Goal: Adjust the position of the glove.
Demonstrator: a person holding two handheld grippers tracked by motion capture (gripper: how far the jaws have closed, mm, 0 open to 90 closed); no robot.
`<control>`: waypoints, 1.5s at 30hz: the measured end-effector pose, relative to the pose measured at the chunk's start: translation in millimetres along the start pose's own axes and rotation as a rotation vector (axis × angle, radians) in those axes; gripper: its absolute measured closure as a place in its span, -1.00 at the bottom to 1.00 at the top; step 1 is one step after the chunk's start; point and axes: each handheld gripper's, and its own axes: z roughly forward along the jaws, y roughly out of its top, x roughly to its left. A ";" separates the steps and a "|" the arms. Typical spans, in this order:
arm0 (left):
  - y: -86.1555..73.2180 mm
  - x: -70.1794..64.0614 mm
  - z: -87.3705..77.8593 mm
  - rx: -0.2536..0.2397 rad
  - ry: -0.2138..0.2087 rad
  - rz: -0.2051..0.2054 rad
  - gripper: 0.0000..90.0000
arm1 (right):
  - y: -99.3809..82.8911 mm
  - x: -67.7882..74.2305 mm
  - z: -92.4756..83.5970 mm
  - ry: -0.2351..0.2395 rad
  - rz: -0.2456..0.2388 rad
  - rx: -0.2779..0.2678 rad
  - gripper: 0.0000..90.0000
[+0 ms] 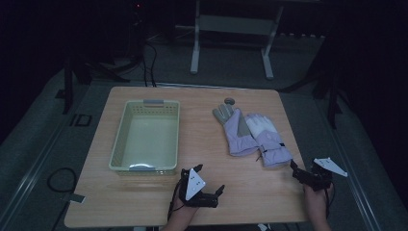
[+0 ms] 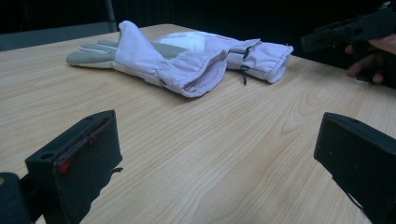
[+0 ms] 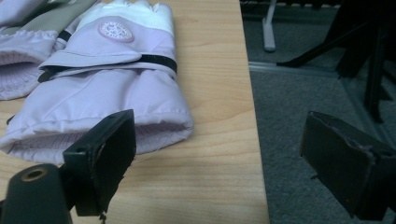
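Two lilac winter gloves lie side by side on the wooden table (image 1: pixel 207 144), cuffs toward me. The left glove (image 1: pixel 236 132) lies palm up with its grey palm showing (image 2: pixel 163 58). The right glove (image 1: pixel 268 140) carries a round badge (image 3: pixel 107 88) and lies near the table's right edge. My right gripper (image 1: pixel 302 169) stands open just short of that glove's cuff, its left jaw level with the cuff and its right jaw out past the table edge (image 3: pixel 219 149). My left gripper (image 1: pixel 217 196) is open (image 2: pixel 219 144) near the front edge, pointing at the gloves with bare wood between.
A pale green plastic basket (image 1: pixel 144 102) stands empty on the table's left half. A small round grey object (image 1: pixel 229 101) lies behind the gloves. The right table edge (image 3: pixel 254 140) drops to grey carpet. A white frame (image 1: pixel 195 48) stands on the floor beyond.
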 end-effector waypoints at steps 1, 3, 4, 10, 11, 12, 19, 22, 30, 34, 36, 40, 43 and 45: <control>0.0 -0.5 0.1 0.000 0.001 0.003 -0.98 | 0.2 -0.6 0.3 -0.005 0.010 0.005 -0.76; 0.0 -0.7 0.0 0.001 0.002 0.007 -0.98 | 0.1 -3.0 0.1 0.002 0.030 0.002 -0.76; 0.1 -1.1 0.0 0.001 0.004 0.013 -0.98 | 0.1 -3.9 0.0 0.003 0.041 0.000 -0.76; 0.1 -3.8 -0.1 0.003 0.002 0.039 -0.98 | 0.2 -3.0 0.3 0.003 0.031 0.004 -0.76; 0.1 -3.4 0.0 0.002 0.000 0.035 -0.98 | 0.2 -3.0 0.3 0.003 0.031 0.004 -0.76; 0.1 -3.1 -0.1 0.003 -0.001 0.034 -0.98 | -0.1 -1.8 0.0 0.020 0.017 0.007 -0.76; 0.2 -2.5 0.1 0.004 -0.001 0.025 -0.98 | -1.3 6.7 2.5 -0.038 -0.031 0.145 -0.76; 0.3 -2.1 0.1 0.004 -0.002 0.022 -0.98 | -0.8 7.3 3.2 0.021 -0.031 0.224 -0.62; 0.3 -2.0 0.3 0.005 0.001 0.019 -0.98 | 18.2 13.1 -12.5 0.062 -0.005 0.150 -0.74; 0.3 -1.3 0.4 0.005 -0.001 0.013 -0.98 | 35.3 15.1 -20.3 0.098 0.023 0.109 -0.74; 0.3 -1.3 0.4 0.005 -0.001 0.013 -0.98 | 45.1 16.1 -20.7 0.108 0.032 0.100 -0.74; 0.3 -2.0 0.3 0.005 0.000 0.019 -0.98 | 65.9 19.5 -17.7 0.146 0.033 0.087 -0.63; 0.4 -2.1 0.2 0.006 -0.002 0.023 -0.98 | 81.7 25.3 -16.6 0.143 0.009 0.072 -0.55; 0.3 -2.0 0.1 0.006 -0.007 0.021 -0.98 | 91.7 29.4 -14.6 0.149 -0.002 0.065 -0.56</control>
